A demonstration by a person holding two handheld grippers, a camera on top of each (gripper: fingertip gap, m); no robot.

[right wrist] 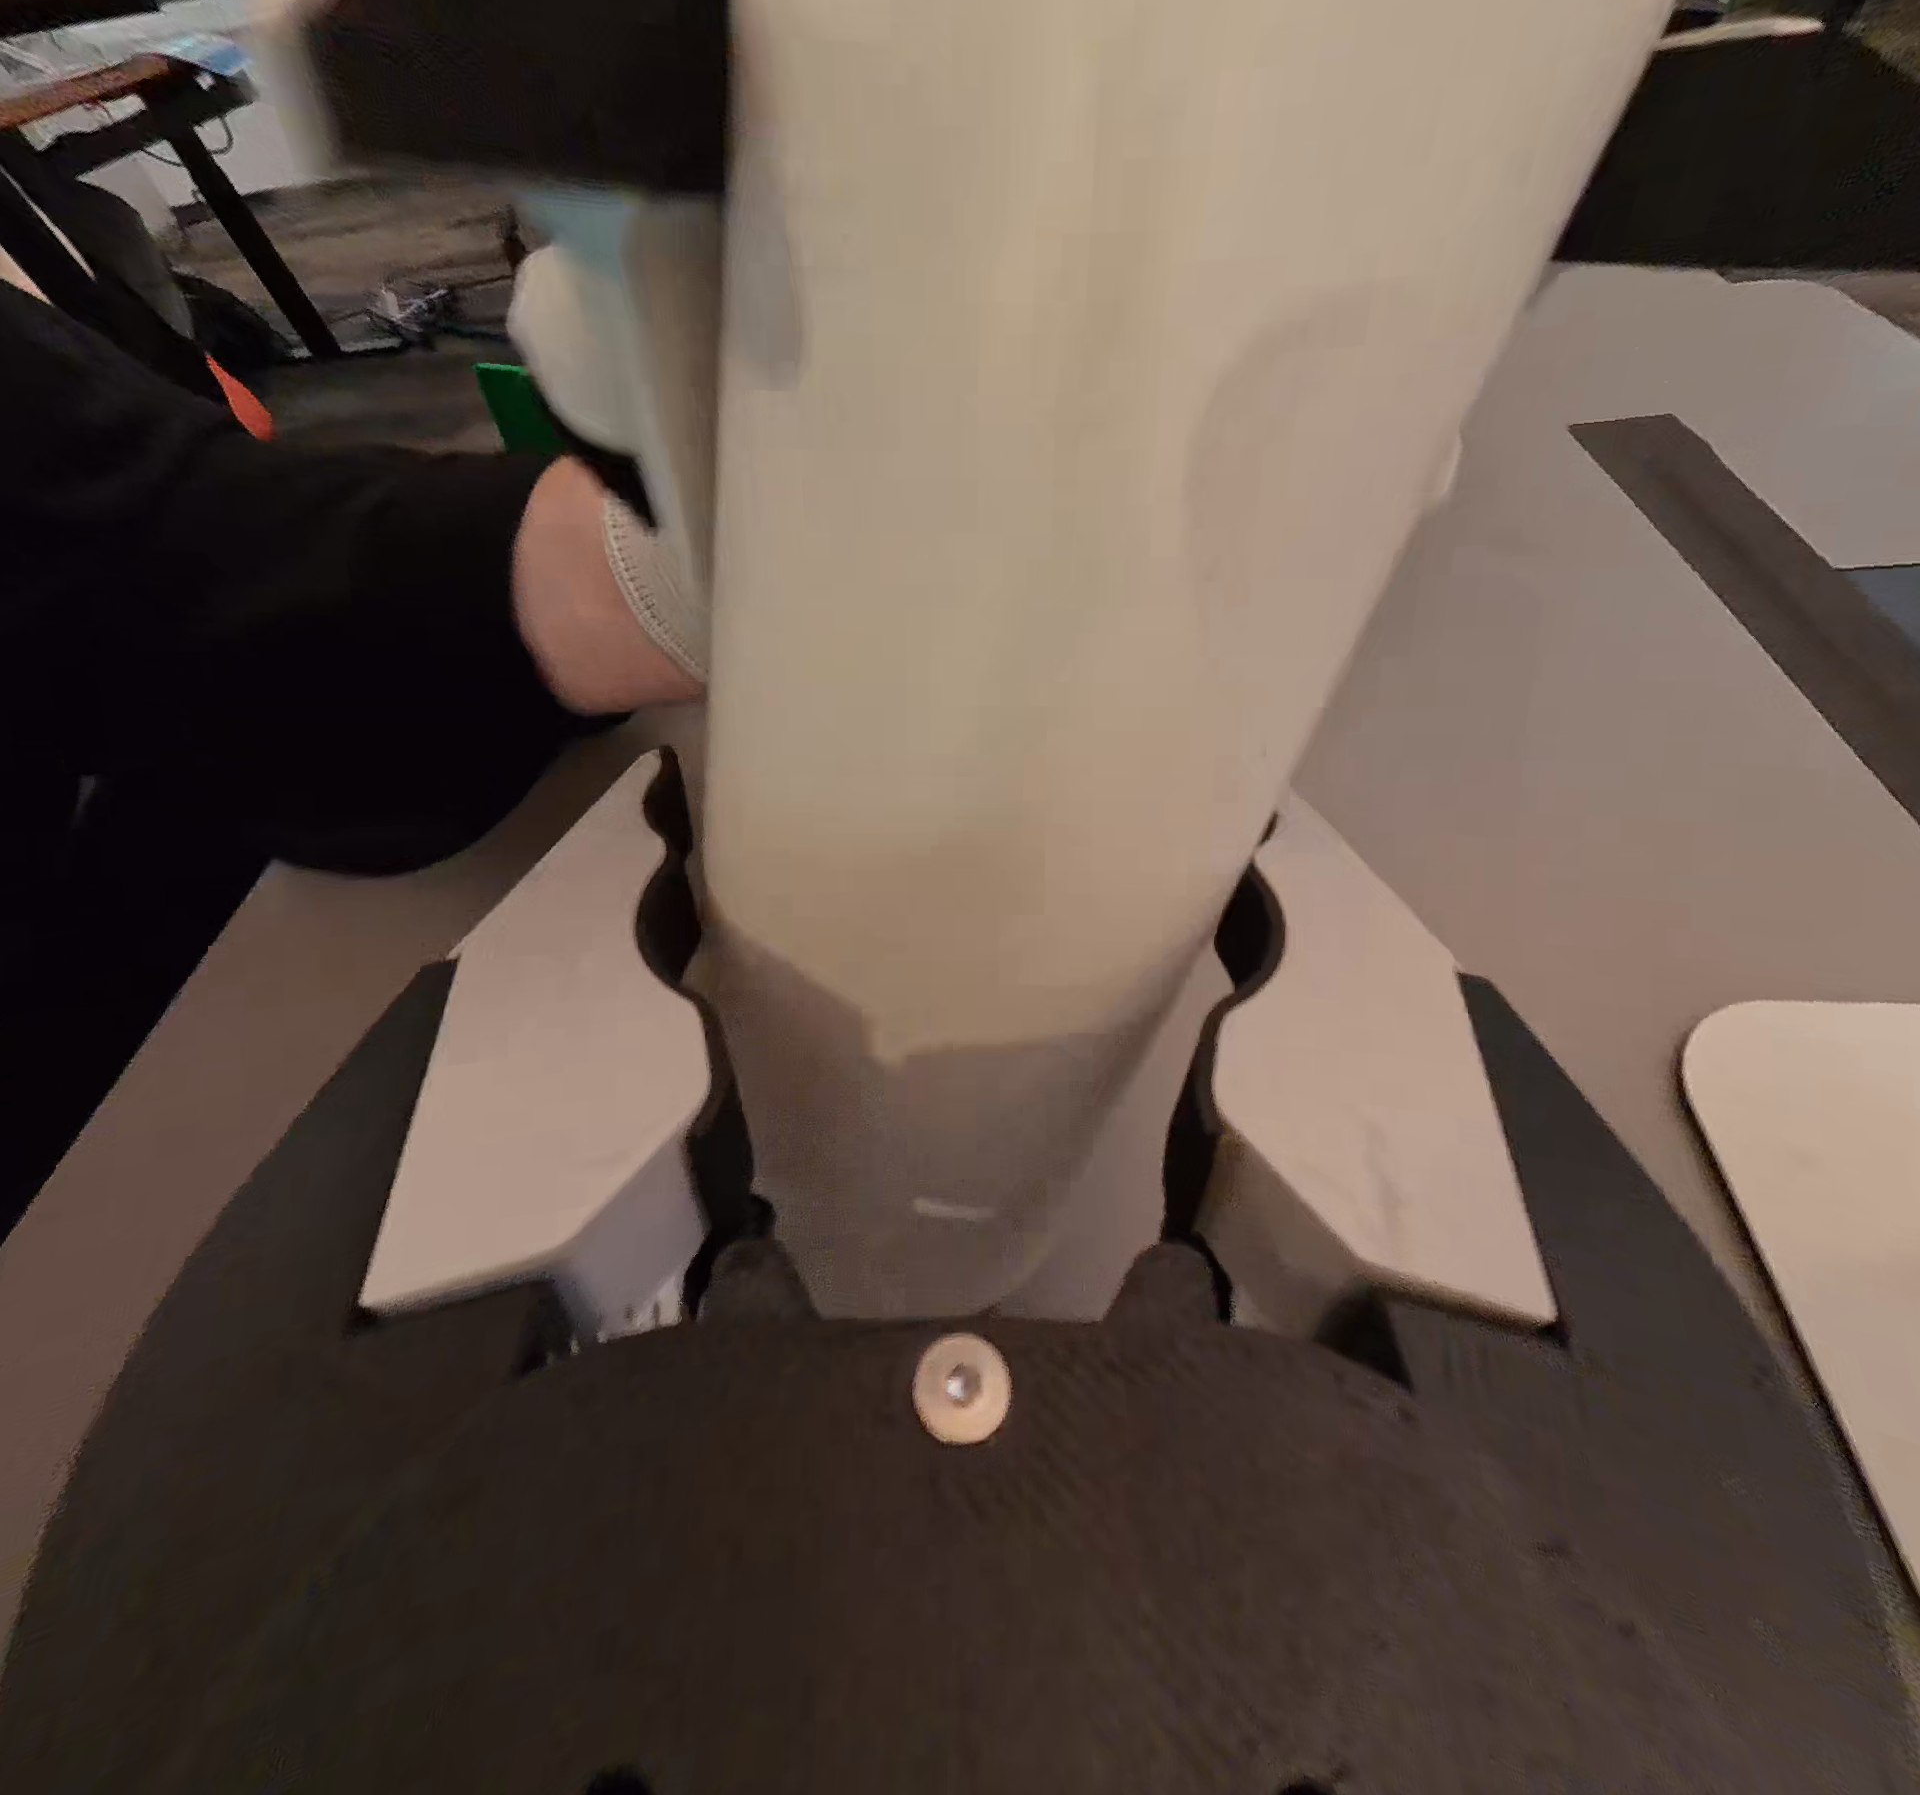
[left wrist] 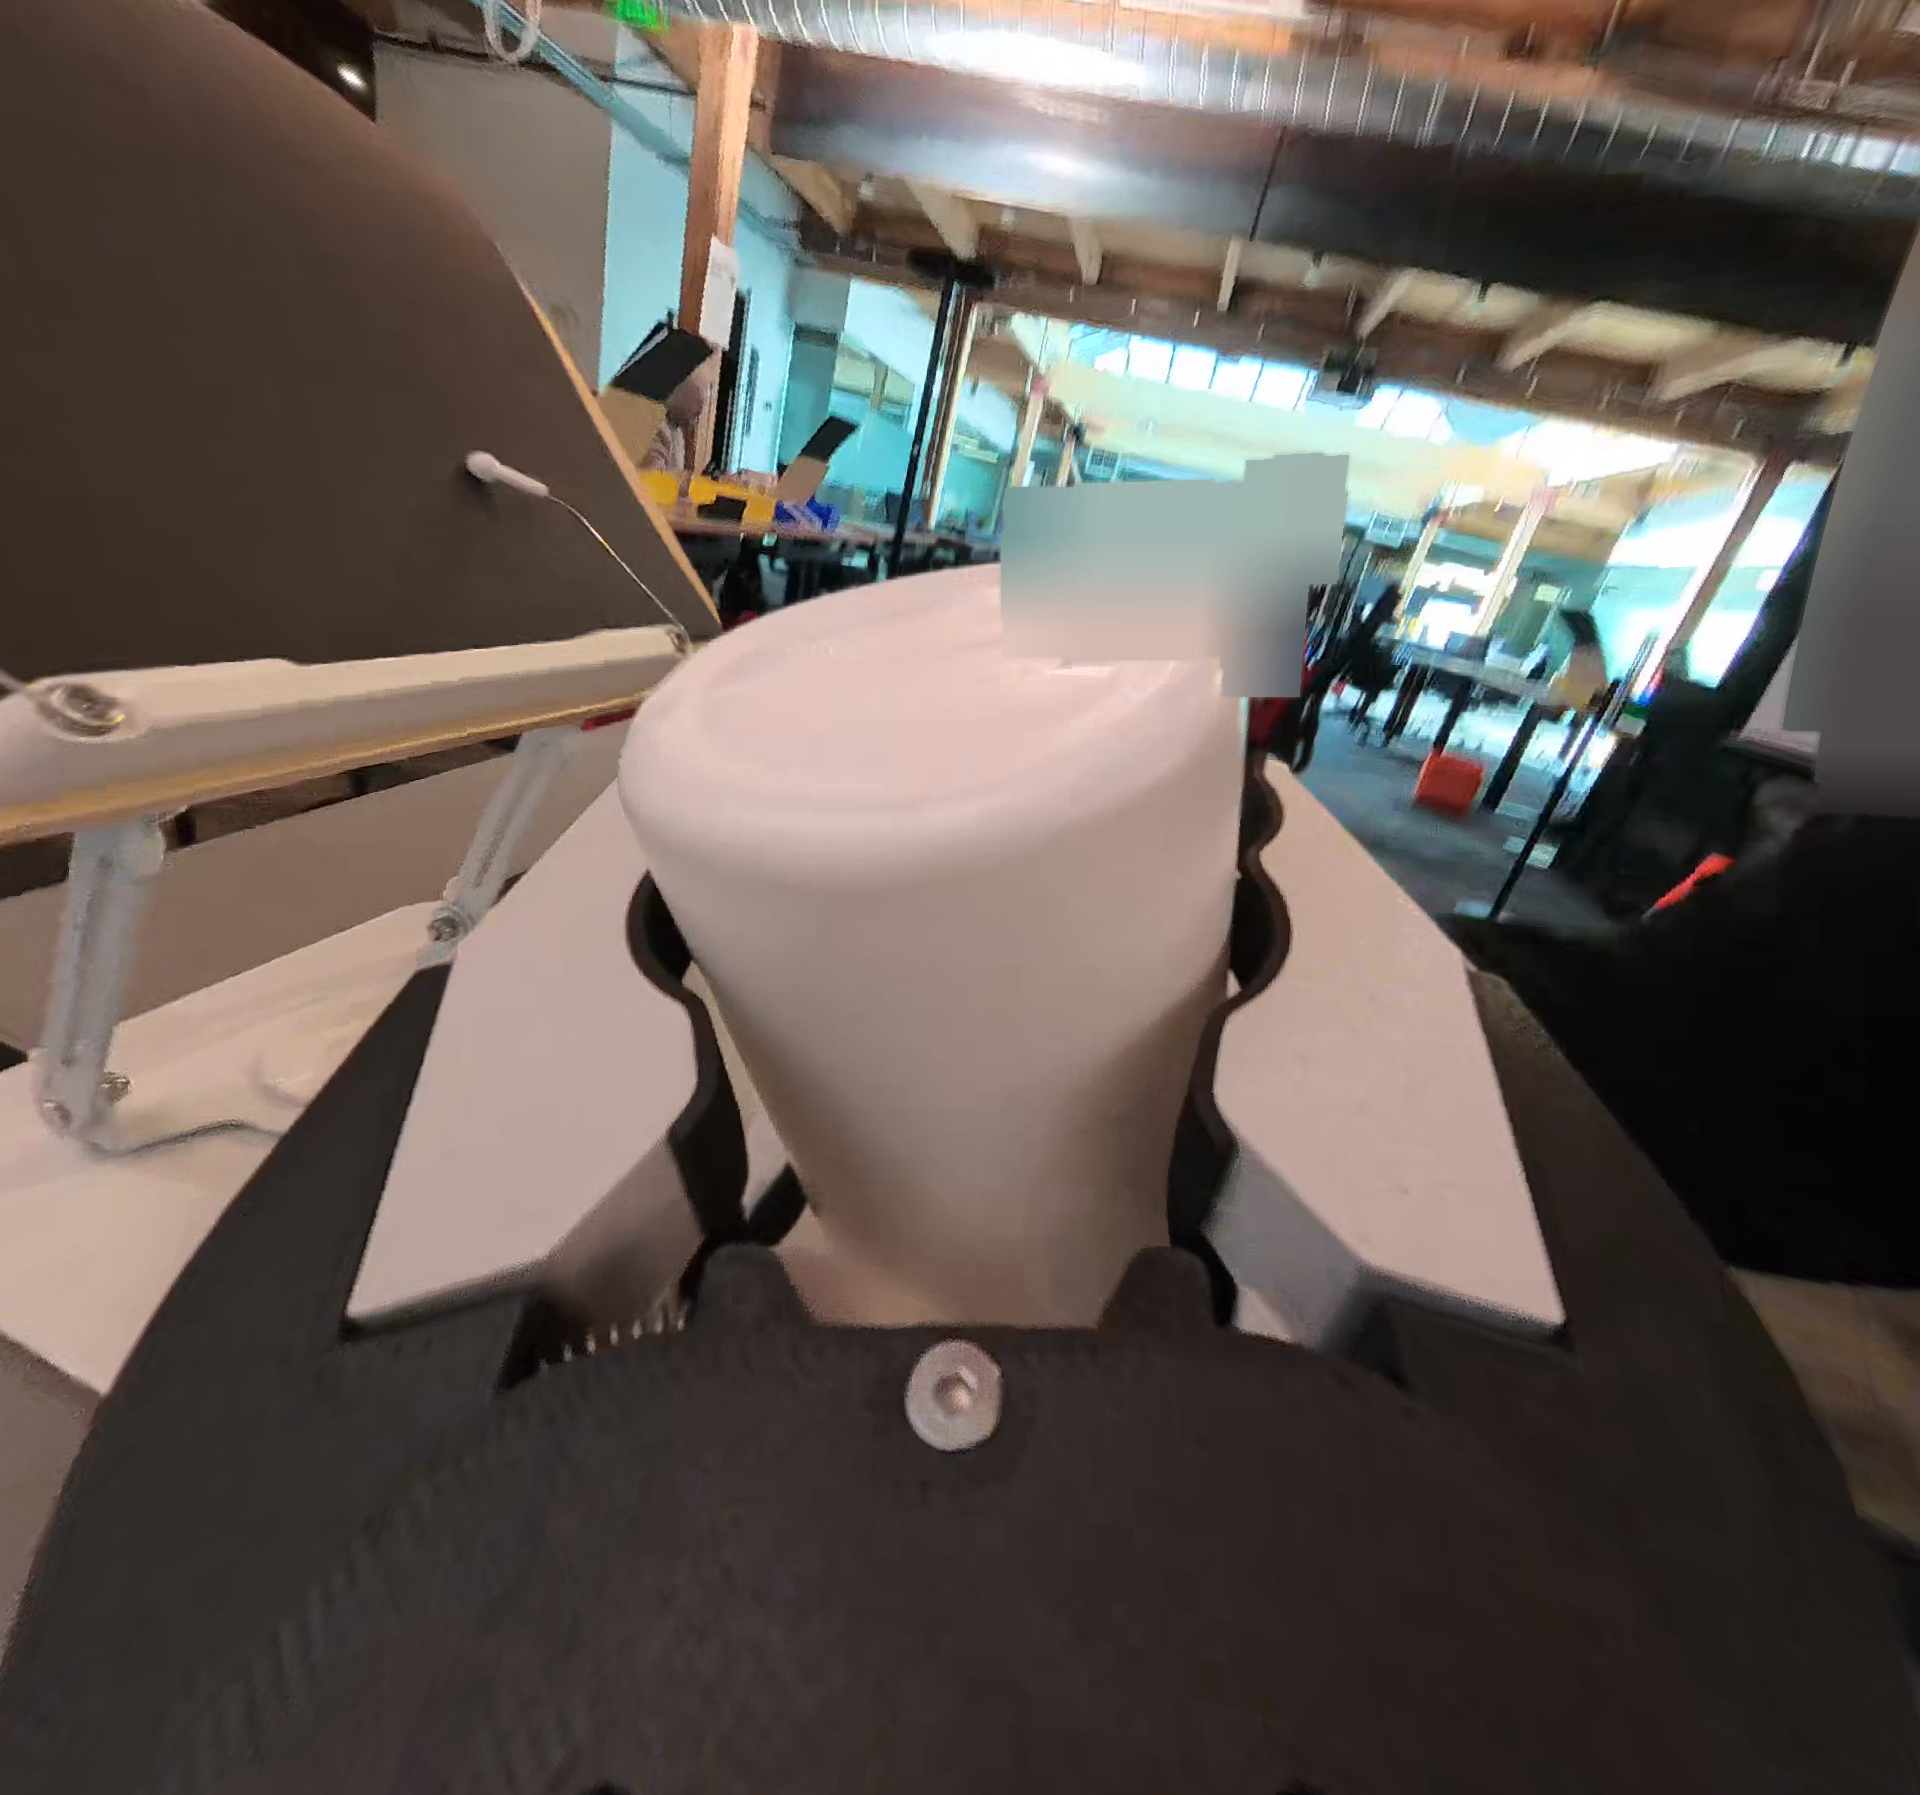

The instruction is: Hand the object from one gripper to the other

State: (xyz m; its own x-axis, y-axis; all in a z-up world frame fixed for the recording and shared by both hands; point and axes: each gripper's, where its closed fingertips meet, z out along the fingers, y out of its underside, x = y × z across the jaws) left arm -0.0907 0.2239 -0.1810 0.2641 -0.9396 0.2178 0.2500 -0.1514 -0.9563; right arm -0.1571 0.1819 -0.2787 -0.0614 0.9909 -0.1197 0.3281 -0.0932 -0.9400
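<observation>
A long white cylinder (left wrist: 935, 862) lies between my left gripper's fingers (left wrist: 951, 862), its flat end pointing away from the camera. The jaws press on both of its sides. In the right wrist view the same white cylinder (right wrist: 1039, 498) runs up from between my right gripper's fingers (right wrist: 966, 810), which also touch it on both sides. The left gripper's black body (right wrist: 520, 31) shows at the upper left of that view against the cylinder, with a gloved hand (right wrist: 592, 602) and a black sleeve (right wrist: 260, 602) below it. The cylinder's far end is out of frame there.
A grey table (right wrist: 1558, 706) lies under the right gripper, with a white pad (right wrist: 1818, 1226) at the right and a dark strip (right wrist: 1745, 540) beyond. A tilted brown board (left wrist: 208, 291) and a white bar (left wrist: 312, 706) stand left of the left gripper. Tables and people are far behind. My right fingertips sit around 11 cm from my left ones.
</observation>
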